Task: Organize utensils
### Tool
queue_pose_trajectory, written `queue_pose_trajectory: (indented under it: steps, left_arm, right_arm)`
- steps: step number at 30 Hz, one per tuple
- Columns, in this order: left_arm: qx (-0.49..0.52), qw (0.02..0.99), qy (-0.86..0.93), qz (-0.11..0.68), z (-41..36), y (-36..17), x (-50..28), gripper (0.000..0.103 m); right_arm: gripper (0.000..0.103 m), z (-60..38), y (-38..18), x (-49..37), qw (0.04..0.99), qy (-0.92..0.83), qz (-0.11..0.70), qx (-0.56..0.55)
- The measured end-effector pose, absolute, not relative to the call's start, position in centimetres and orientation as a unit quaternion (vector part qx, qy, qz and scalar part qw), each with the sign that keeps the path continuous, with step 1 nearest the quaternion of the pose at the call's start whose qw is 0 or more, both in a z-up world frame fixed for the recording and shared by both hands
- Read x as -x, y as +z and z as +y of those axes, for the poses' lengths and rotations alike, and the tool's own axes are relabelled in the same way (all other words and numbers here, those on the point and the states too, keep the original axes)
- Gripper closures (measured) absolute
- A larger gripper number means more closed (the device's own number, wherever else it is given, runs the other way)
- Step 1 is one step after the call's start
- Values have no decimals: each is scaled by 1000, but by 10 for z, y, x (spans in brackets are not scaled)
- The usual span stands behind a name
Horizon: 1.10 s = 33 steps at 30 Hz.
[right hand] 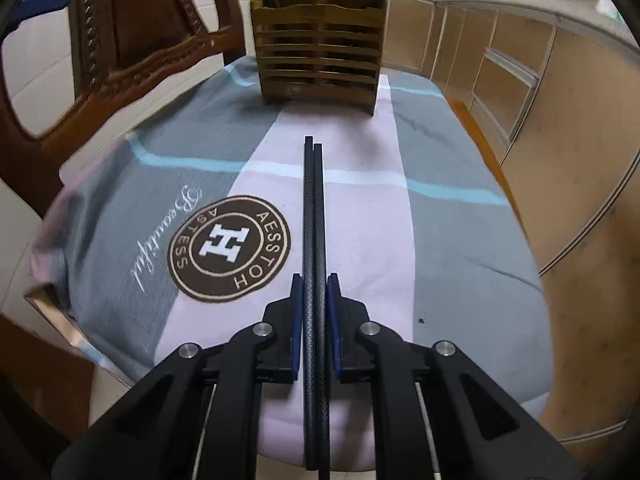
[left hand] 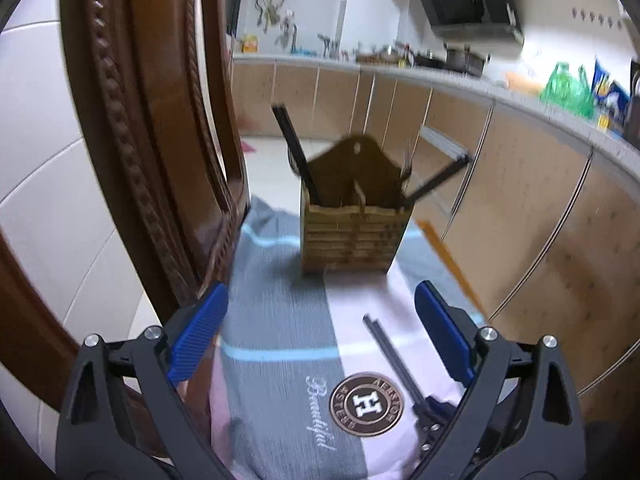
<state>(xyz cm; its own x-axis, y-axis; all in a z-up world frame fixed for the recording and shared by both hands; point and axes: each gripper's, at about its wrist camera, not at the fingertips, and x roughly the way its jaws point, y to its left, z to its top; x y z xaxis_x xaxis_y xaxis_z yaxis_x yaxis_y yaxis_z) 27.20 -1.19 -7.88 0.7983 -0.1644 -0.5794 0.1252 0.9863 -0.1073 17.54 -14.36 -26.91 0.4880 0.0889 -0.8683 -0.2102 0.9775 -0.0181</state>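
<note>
A brown slatted wooden utensil holder [left hand: 352, 228] stands at the far end of a cloth-covered table [left hand: 280, 320]. Dark utensils [left hand: 294, 152] lean in it. It also shows in the right wrist view [right hand: 320, 56]. My right gripper [right hand: 315, 284] is shut on a pair of black chopsticks [right hand: 314, 208] that point straight toward the holder, above the cloth. The chopsticks also show in the left wrist view [left hand: 390, 350], with the right gripper [left hand: 434, 408] under my left one. My left gripper [left hand: 320, 312] is open and empty, above the cloth, short of the holder.
A carved wooden chair [left hand: 152, 120] stands close on the left of the table; it also shows in the right wrist view [right hand: 120, 40]. Kitchen cabinets [left hand: 540, 220] and a cluttered counter [left hand: 440, 68] run along the right. The cloth has a round brown logo [right hand: 230, 248].
</note>
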Motion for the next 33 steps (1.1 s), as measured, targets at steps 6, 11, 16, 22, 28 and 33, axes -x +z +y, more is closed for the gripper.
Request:
queue_pose_trajectory:
  steps: [6,11,16,22,28,33]
  left_arm:
    - [16,936,-51,349,-19,-101,-289,10]
    - [29,935,-49,350,-13,-101,-292,10]
    - [21,933,-51,355,-17,-105,-293,10]
    - [13,930,-55,362,-22,-108,-293,10]
    - [3,924,-49,378,-28,-119,-299,10]
    - [-21,914,-40,403,-42,-139,-309,10]
  right_arm:
    - [62,-168,-246,-195,874,110,473,-22]
    - [62,-168,-254,-214,871,120,477,5]
    - [62,-164,-271,-220,860,107,498,39]
    - [62,-168,-276,-226,856,91,507,40]
    - [63,-159,-282,-232,849,83,515,86]
    - [63,-188,-275,-250,843,69,532,44]
